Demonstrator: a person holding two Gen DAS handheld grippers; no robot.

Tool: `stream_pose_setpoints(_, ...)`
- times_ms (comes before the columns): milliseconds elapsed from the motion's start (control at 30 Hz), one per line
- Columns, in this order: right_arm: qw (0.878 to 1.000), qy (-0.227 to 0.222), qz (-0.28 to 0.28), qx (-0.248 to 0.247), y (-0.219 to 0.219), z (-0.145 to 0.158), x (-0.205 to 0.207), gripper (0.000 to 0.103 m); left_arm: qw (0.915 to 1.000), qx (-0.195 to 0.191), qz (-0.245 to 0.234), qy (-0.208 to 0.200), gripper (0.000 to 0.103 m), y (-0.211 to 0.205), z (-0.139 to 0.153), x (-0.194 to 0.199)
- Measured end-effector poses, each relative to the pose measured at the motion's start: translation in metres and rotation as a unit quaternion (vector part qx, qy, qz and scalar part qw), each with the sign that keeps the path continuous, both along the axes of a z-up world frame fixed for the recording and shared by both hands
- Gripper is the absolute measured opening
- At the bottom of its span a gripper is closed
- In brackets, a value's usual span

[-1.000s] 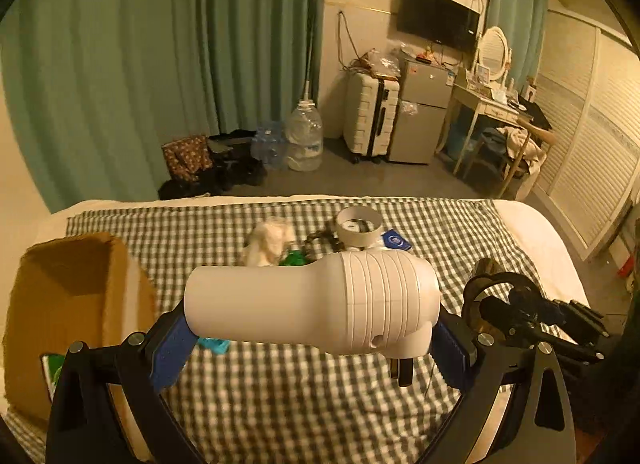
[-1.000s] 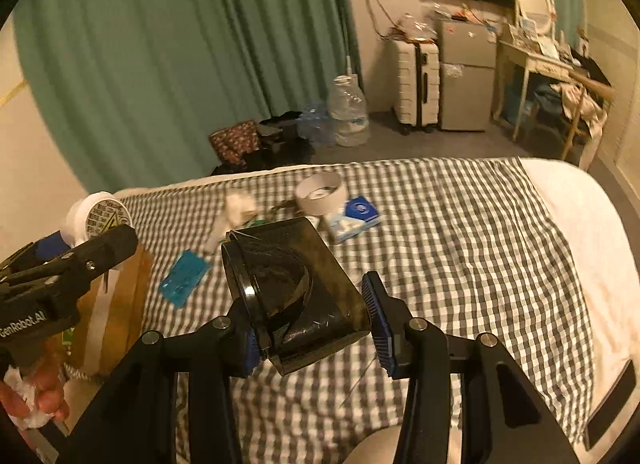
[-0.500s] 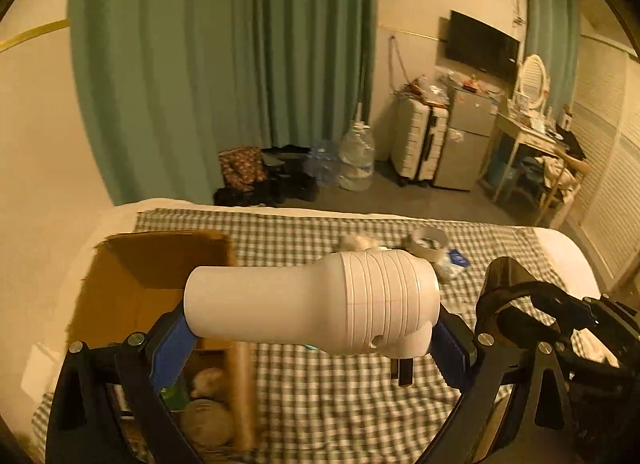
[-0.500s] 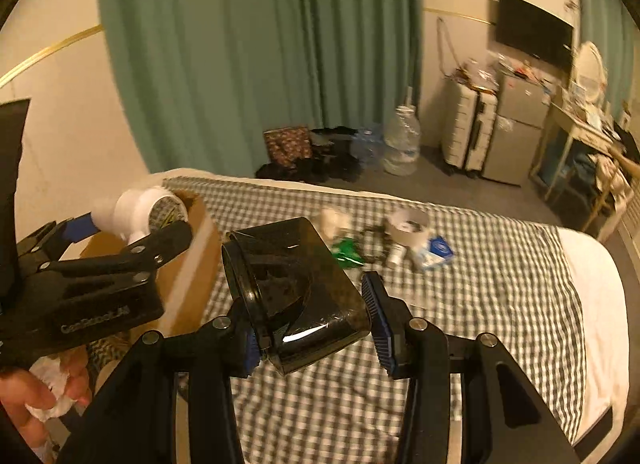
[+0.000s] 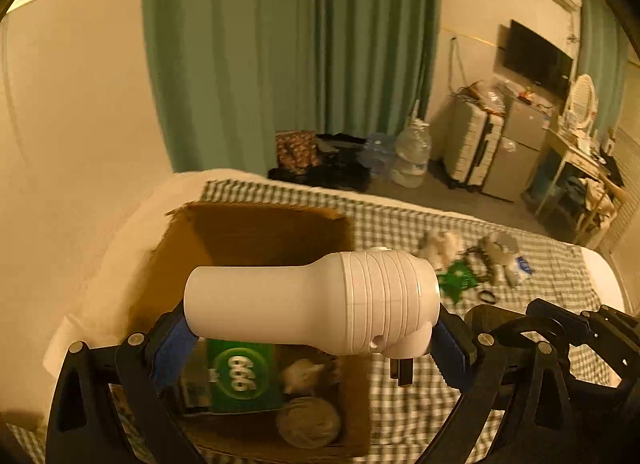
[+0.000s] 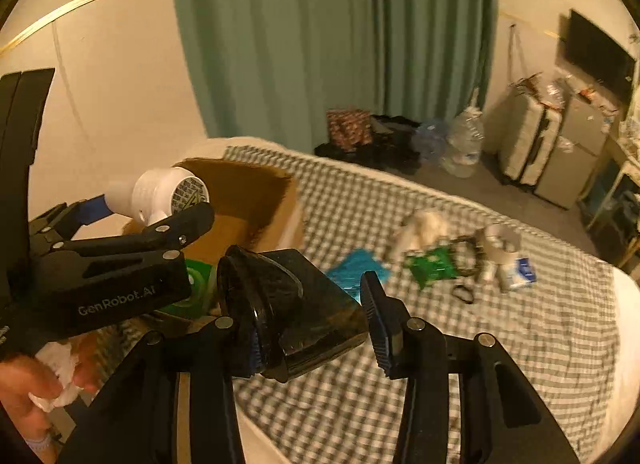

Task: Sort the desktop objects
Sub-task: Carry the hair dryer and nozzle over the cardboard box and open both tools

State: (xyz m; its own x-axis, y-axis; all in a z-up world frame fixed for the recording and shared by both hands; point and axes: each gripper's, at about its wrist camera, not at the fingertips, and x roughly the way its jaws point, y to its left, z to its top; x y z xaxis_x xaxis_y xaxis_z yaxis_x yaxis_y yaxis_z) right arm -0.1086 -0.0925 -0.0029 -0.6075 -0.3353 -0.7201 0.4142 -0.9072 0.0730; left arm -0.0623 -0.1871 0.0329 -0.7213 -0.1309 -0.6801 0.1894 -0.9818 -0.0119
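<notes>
My left gripper (image 5: 310,338) is shut on a white plug-in lamp (image 5: 312,302), held crosswise above the open cardboard box (image 5: 256,232). The lamp also shows in the right wrist view (image 6: 160,194), with the left gripper (image 6: 120,264) under it. My right gripper (image 6: 308,312) is shut on a black glossy container (image 6: 296,300), held above the bed just right of the box (image 6: 244,192). The box holds a green packet (image 5: 240,374) and a round grey item (image 5: 308,420).
On the checked bedspread (image 6: 500,344) lie a teal packet (image 6: 356,268), a green wrapper (image 6: 432,268), a white crumpled item (image 6: 420,228), a tape roll (image 6: 500,242) and black cables (image 6: 462,292). A curtain, suitcase and water bottle stand beyond the bed.
Both grippers have swung left with their loads. The box has come from the left edge to directly under the lamp, and its contents now show.
</notes>
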Motion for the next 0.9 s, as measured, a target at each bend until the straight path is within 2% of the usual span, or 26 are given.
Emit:
stream_pose_setpoints(300,0.998,-0.032,0.048,0.011,-0.066,-0.032,-0.020,0.042,0.9970,0.002,0.065,-0.043,0.101,-0.065,-0.037,0.002)
stream_pose_setpoints(600,0.995,-0.068,0.064,0.020,-0.104,-0.061,-0.045,0.043,0.9922,0.007,0.076,-0.099,0.102,-0.089,-0.074,-0.007)
stream_pose_setpoints(633,0.995,-0.069,0.068,0.021,-0.108,-0.062,-0.046,0.045,0.9916,0.010,0.077,-0.103,0.102,-0.090,-0.075,-0.008)
stream_pose_setpoints(667,0.995,-0.068,0.069,0.022,-0.110,-0.062,-0.046,0.055,0.9910,0.011,0.079,-0.108,0.102,-0.090,-0.075,-0.008)
stream_pose_setpoints(733,0.996,-0.054,0.065,0.029,-0.112,-0.060,-0.042,0.068,0.9905,0.009,0.084,-0.108,0.103,-0.091,-0.073,-0.009)
stream_pose_setpoints(900,0.996,-0.048,0.062,0.039,-0.110,-0.058,-0.040,0.071,0.9911,0.003,0.089,-0.098,0.103,-0.088,-0.060,-0.007)
